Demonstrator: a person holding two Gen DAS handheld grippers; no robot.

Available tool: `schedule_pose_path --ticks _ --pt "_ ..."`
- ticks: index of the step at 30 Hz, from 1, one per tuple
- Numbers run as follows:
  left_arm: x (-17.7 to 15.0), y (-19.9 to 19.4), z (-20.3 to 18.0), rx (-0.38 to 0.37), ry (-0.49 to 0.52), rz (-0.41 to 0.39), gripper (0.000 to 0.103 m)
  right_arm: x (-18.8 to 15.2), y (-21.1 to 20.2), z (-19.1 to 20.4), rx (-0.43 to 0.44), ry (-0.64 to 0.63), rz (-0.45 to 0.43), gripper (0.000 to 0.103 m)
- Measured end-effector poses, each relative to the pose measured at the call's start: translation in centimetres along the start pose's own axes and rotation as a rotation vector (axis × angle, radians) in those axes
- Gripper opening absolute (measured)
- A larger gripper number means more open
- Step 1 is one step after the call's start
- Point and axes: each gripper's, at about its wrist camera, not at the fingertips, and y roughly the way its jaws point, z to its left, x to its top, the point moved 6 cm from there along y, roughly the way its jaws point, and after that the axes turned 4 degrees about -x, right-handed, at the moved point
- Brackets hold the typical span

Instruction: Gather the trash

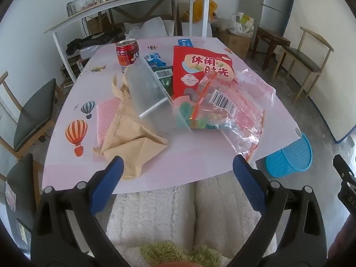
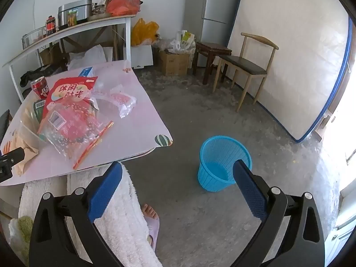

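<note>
1. Fingers on both of our grippers are spread wide with nothing between them: the left gripper (image 1: 178, 173) hangs over the near edge of the table (image 1: 189, 162), and the right gripper (image 2: 178, 175) points down at the floor beside it.
2. None of the trash looks collected yet, as we judge it. It all lies in a loose heap on the table: a red can (image 1: 127, 52) standing upright at the far side, a clear plastic tub (image 1: 151, 95) tipped on its side, a crumpled brown paper bag (image 1: 131, 138) nearest our left fingers, a red snack pouch (image 1: 200, 75), and a clear zip bag (image 1: 231, 113) lying partly over the pouch.
3. A green packet (image 1: 164, 77) and a blue wrapper (image 1: 155, 60) show behind the tub, partly hidden.
4. Our blue basket (image 2: 224, 160) stands on the floor just off the table's corner, well apart from the heap. From the right wrist view its inside looks empty.
5. What is left, then, seems to be everything: each piece still has to be picked off the table and dropped into the basket. The brown paper bag is the closest first pick for the left gripper.
</note>
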Motion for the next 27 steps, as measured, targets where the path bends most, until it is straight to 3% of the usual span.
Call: schedule_pose_path --ticks 27 --pt "0.1 -0.2 0.7 -0.012 -0.017 -0.007 0.095 0.2 -0.4 0.5 -0.002 -0.011 -0.008 0.097"
